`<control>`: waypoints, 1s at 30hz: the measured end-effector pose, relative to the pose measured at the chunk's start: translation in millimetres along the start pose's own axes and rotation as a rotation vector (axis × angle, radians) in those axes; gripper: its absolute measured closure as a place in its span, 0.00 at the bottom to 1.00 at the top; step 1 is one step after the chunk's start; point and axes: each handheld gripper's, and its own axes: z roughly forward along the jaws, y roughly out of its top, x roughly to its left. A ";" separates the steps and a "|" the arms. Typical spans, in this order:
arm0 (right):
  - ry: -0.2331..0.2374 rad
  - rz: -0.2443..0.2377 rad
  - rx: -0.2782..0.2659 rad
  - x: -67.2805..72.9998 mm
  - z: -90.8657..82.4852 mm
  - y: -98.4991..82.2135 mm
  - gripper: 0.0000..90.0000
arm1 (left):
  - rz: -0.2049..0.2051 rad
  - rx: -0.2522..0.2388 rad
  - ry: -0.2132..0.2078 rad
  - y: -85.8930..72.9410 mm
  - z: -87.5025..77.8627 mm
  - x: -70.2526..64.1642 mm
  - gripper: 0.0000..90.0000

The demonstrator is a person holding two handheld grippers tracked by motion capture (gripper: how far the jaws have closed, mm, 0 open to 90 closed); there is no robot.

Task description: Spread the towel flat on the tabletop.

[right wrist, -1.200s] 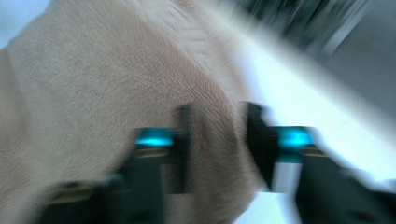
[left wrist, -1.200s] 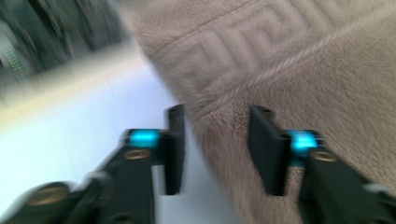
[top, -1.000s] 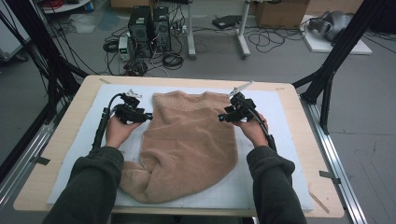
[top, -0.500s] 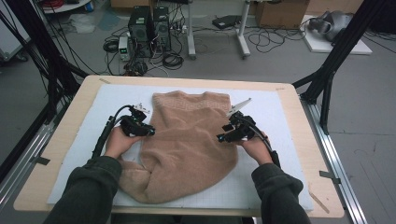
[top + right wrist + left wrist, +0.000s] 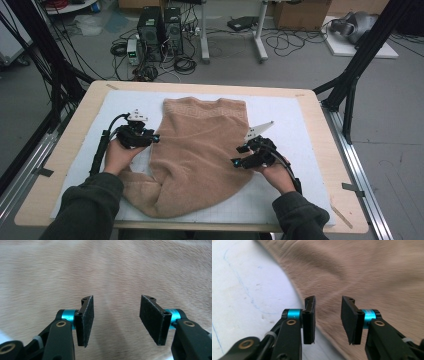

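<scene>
Both forearms in from the near edge, wrists low. Left gripper (image 5: 156, 138) level at the tan sweater's (image 5: 200, 150) left border, jaws just reopened, parted, nothing between (cloth edge right beneath). Right gripper (image 5: 235, 162) angled inward over the sweater's right side, jaws apart, empty. Sweater flat mid-mat, sleeve folded near left. Bare white mat (image 5: 295, 125) on both flanks, wooden table (image 5: 75, 120) rim beyond.

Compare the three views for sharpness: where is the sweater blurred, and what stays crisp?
High view: even light, soft focus, sweater readable on the mat. Left gripper view: sweater streaked with blur, pads crisp. Right gripper view: sweater smeared, pads sharp.
</scene>
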 end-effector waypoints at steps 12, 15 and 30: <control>0.086 -0.121 0.003 61.2 1.7 -24.7 0.49 | 0.146 0.046 -0.173 -37.5 -22.3 -61.2 0.55; 0.089 -0.132 0.033 64.9 9.4 -28.7 0.53 | 0.163 0.079 -0.211 -44.5 -11.3 -64.5 0.79; -0.033 -0.094 -0.085 22.7 -13.1 21.6 0.93 | 0.010 -0.030 -0.050 -5.9 -5.7 -29.7 0.94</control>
